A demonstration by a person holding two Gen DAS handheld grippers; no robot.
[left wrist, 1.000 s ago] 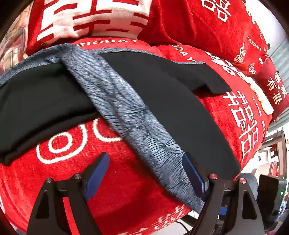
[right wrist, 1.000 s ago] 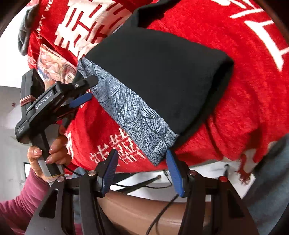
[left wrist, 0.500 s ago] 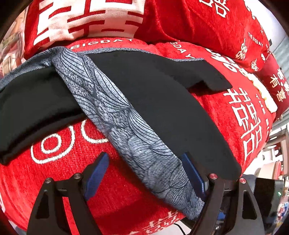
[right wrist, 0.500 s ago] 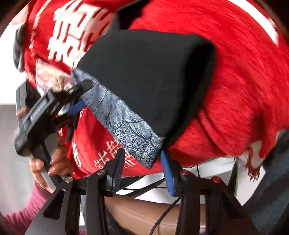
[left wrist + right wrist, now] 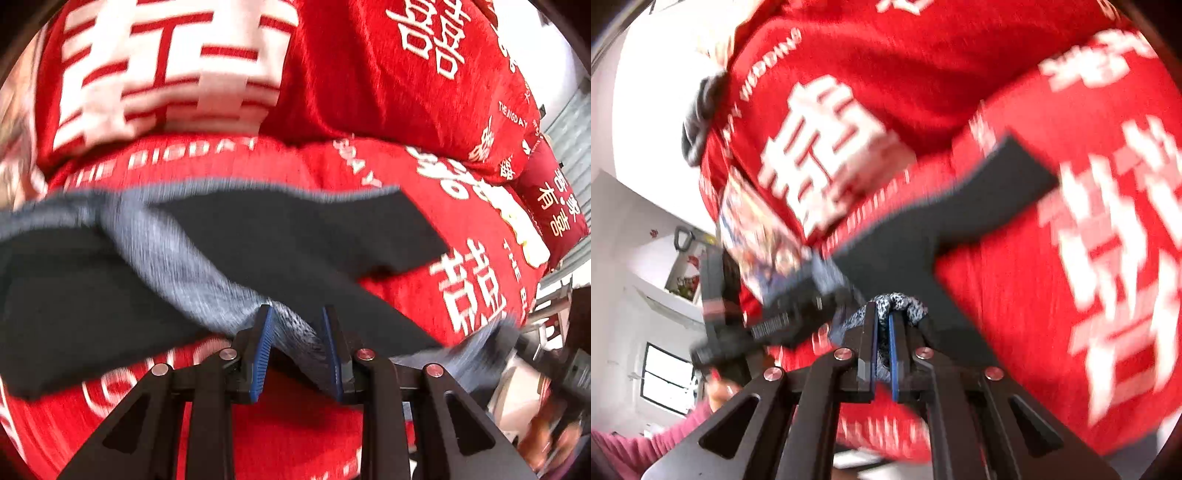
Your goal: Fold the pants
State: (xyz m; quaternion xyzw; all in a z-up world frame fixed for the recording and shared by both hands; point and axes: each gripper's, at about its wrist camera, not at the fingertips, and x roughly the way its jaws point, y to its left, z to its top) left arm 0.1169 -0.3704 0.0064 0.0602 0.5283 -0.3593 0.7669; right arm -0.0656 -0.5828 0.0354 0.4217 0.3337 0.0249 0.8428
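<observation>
Black pants (image 5: 295, 258) run lengthwise toward upper frame; left gripper (image 5: 297, 349) and right gripper (image 5: 882, 332) both pinch the near patterned hem.

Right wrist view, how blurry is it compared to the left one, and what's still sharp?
Right wrist view: heavy motion smear over the red cover and its white lettering; only the right tongs, shut on the patterned edge of the pants, stay crisp. Left wrist view: milder smear, the pants streaked, the left tongs sharp; fisheye bending in both.
</observation>
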